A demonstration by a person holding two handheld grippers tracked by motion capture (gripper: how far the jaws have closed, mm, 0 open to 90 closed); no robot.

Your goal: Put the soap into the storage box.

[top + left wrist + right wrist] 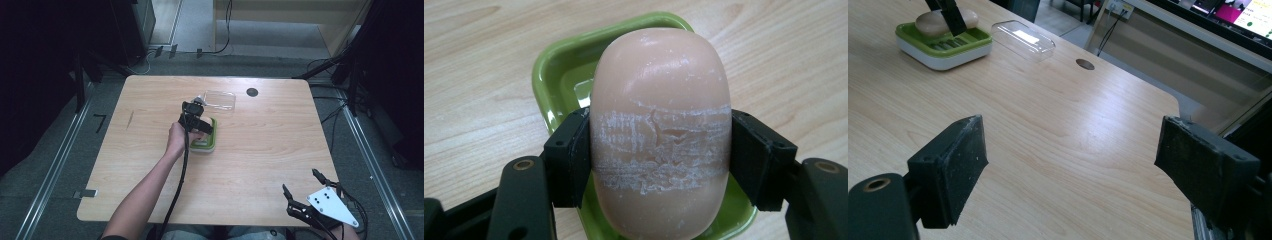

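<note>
A pale pink bar of soap [659,90] is clamped across its middle by my left gripper [659,152], whose black pads [569,155] press on both sides. The bar has a scuffed white band where the pads sit. It hovers low over, or rests in, a green soap dish [554,65]; contact cannot be told. In the high view the left gripper [197,125] points down over the dish [211,142] at the table's middle. My right gripper [300,180] waits at the near right edge, open, with nothing between its jaws [1073,150].
A clear plastic lid [220,100] lies just beyond the dish. A dark round hole [252,92] sits in the table near the far edge. From the right gripper view, the dish [943,52], soap [930,22] and lid [1023,40] stand far off.
</note>
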